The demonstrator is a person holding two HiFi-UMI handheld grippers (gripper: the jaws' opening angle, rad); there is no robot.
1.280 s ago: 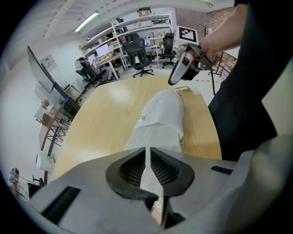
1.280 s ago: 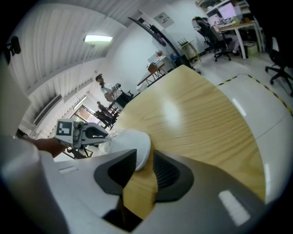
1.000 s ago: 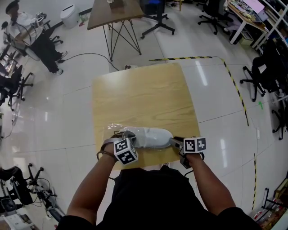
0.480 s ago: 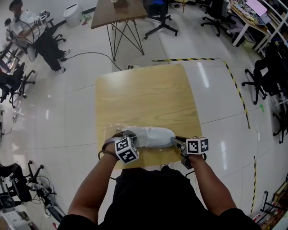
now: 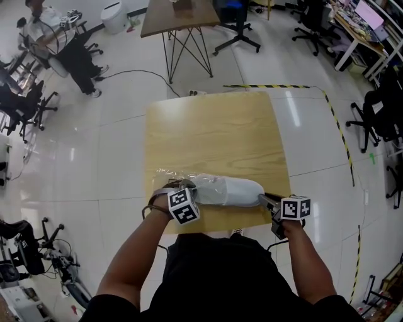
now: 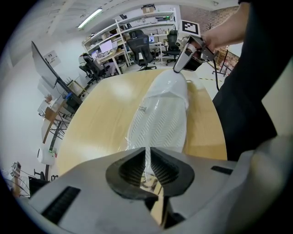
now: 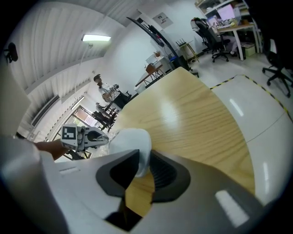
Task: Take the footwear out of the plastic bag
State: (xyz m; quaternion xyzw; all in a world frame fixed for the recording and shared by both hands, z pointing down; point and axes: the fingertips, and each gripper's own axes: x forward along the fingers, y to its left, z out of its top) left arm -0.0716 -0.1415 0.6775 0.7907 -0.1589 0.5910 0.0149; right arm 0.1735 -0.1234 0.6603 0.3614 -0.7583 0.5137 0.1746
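A white shoe [image 5: 230,191] lies on its side in a clear plastic bag [image 5: 169,178] near the front edge of the wooden table [image 5: 214,132]. My left gripper [image 5: 180,187] is at the bag's left end. Its jaws are nearly together, with a strip of the film pinched between them [image 6: 147,155]. From there the shoe [image 6: 160,119] stretches away towards my right gripper [image 6: 181,64]. At the shoe's right end, my right gripper [image 5: 262,198] has its jaws closing. The shoe's rounded white tip [image 7: 132,141] sits between the pads and touches both.
The shoe lies close to the table's front edge, right before the person's body. A second wooden table [image 5: 179,12] stands behind. A seated person [image 5: 63,44] and office chairs are at the far left. Yellow-black tape [image 5: 330,113] marks the floor at the right.
The head view has swung a little, so the table sits further right in the picture. Both grippers stay at the shoe's two ends, and the shoe has not visibly moved on the table.
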